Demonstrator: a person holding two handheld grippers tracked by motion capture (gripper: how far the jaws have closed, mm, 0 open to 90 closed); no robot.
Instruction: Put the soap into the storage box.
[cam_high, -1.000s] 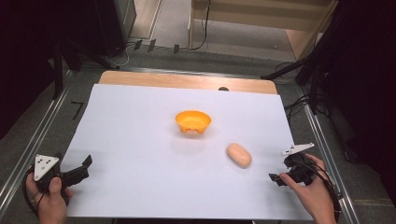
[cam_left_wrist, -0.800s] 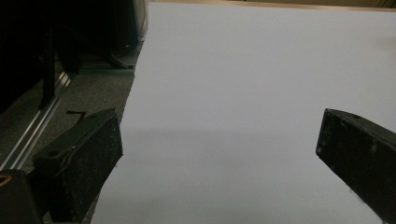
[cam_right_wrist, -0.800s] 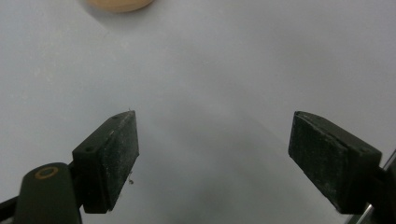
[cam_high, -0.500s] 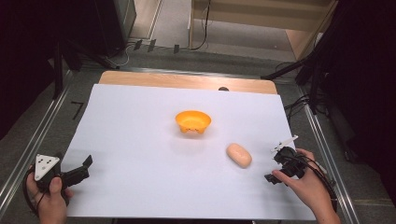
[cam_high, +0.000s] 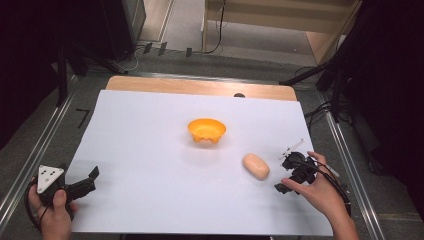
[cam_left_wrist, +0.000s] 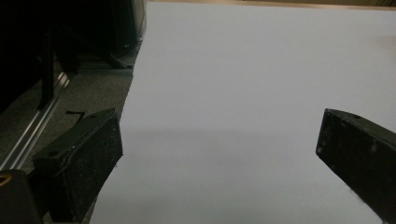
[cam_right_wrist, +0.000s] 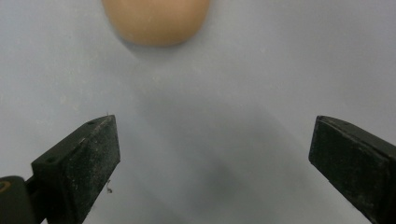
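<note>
My right tool (cam_high: 290, 175) sits at the near right of the worktop (cam_high: 150, 150), just to the right of the tan bread roll (cam_high: 256, 166), and its jaws point toward the roll. The jaws have just been opening and now stand wide apart with nothing between them. In the right gripper view I look along them and see the rounded end of the roll (cam_right_wrist: 156, 21) lying ahead, past the tips, with bare white sheet in the gap. The pads do not touch the roll. My right hand (cam_high: 320, 192) grips the tool from the near side, and its cable trails back over my wrist. The roll lies on the white sheet a little right of centre, near and to the right of the orange bowl (cam_high: 206, 130), which stands upright around the middle of the worktop, well apart from the roll. My left tool (cam_high: 80, 186) rests at the near left corner, at the edge of the white sheet, held in my left hand (cam_high: 52, 212). In the left gripper view its jaws are also wide apart, with nothing but white sheet between them.
</note>
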